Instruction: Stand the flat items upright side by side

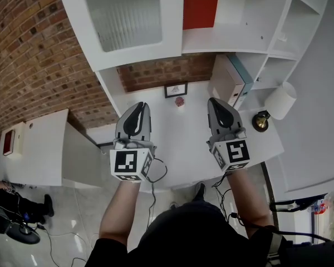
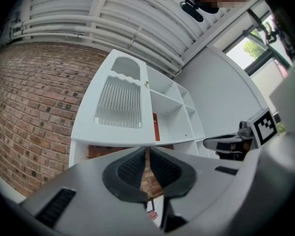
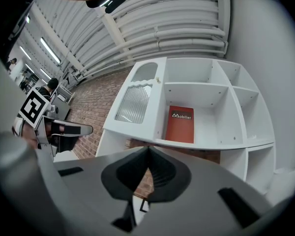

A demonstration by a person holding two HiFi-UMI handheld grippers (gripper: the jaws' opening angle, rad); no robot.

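Observation:
Two flat items, a white one (image 1: 225,82) and a teal-edged one (image 1: 242,74), stand upright side by side at the back right of the white desk (image 1: 183,149). A red book (image 1: 201,4) marked "Mobilier" stands upright in the shelf above; it also shows as the red book (image 3: 180,124) and, as a thin strip, the red book (image 2: 156,127). My left gripper (image 1: 138,107) hovers over the desk's left half, shut and empty. My right gripper (image 1: 215,102) is level with it on the right, close to the white item, also shut and empty. In each gripper's own view, the left gripper (image 2: 147,154) and the right gripper (image 3: 148,151), the pads meet.
A small framed picture (image 1: 176,89) and a little pink object (image 1: 180,101) sit at the back by the brick wall. A white lamp (image 1: 280,100) with a brass base (image 1: 260,121) stands at the desk's right end. A ribbed-glass cabinet door (image 1: 122,13) hangs above left.

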